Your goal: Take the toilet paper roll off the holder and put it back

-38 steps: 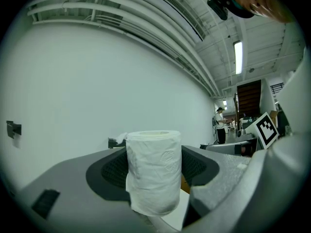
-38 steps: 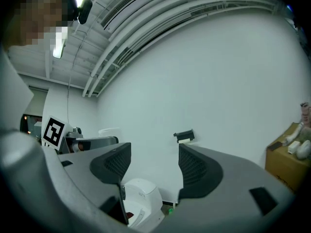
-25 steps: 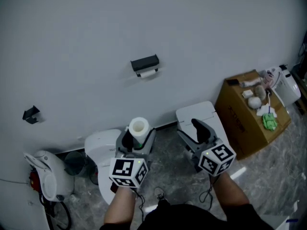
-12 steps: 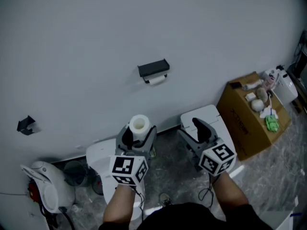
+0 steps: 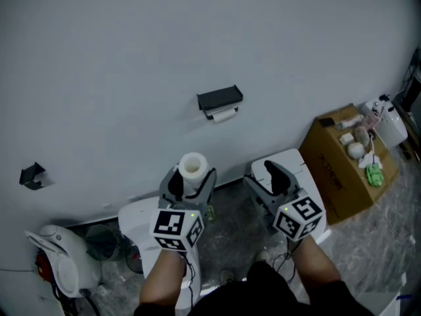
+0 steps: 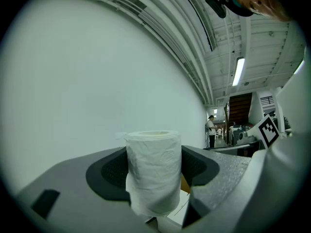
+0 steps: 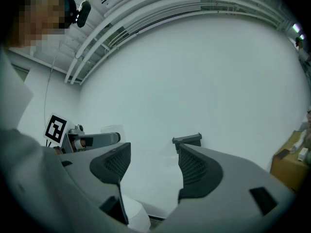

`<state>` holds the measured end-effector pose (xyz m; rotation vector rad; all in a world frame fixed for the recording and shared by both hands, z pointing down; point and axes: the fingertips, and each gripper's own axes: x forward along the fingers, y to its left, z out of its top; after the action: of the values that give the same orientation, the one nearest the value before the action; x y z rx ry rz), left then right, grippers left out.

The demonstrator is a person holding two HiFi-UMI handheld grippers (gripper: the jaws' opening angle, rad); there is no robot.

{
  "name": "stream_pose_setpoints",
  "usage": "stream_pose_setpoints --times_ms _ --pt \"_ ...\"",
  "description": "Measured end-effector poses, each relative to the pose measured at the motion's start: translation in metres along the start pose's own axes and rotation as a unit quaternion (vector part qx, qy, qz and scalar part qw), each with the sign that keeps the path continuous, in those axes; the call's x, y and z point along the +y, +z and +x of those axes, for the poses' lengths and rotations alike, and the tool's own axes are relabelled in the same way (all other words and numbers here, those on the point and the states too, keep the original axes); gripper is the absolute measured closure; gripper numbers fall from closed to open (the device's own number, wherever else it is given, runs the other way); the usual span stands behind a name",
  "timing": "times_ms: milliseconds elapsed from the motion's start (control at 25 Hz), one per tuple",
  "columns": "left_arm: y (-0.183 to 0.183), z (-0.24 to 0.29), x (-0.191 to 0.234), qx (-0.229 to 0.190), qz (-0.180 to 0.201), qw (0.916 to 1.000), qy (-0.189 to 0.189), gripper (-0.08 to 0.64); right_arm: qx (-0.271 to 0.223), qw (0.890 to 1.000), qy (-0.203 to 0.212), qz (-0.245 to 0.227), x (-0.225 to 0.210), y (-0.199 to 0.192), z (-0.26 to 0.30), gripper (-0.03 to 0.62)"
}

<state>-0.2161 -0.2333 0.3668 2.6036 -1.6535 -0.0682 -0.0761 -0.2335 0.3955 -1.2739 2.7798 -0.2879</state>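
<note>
The white wall (image 5: 131, 58) has the black holder (image 5: 220, 99) on it. Your right gripper (image 7: 153, 148), below the holder, is wide open and has nothing in it. Your left gripper (image 5: 191, 178), also well below the holder, squeezes the toilet paper roll (image 5: 192, 166) upright. The roll is soft. If you tip it or loosen your squeeze, it may slip and fall.

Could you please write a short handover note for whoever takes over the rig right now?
The left gripper is shut on the toilet paper roll, held upright.
The right gripper is open and empty, beside it.
The holder is on the wall, above and ahead of both grippers; something white shows under it.
Done: roll in hand, apart from the holder.
Left: raise it, seat it on the holder, release.
</note>
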Motion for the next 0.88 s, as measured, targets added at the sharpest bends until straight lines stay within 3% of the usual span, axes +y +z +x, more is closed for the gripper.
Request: stream_pose_setpoints --times_ms 360,880 --pt "0.000 0.055 0.032 -0.006 -0.011 0.9998 0.015 0.255 0.009 1.000 0.020 -0.006 -0.036 0.006 0.055 0.292" --pt "0.009 0.195 0.062 -0.003 0.004 0.9990 0.044 0.255 0.023 0.998 0.057 0.010 -0.141 0.017 0.145 0.291"
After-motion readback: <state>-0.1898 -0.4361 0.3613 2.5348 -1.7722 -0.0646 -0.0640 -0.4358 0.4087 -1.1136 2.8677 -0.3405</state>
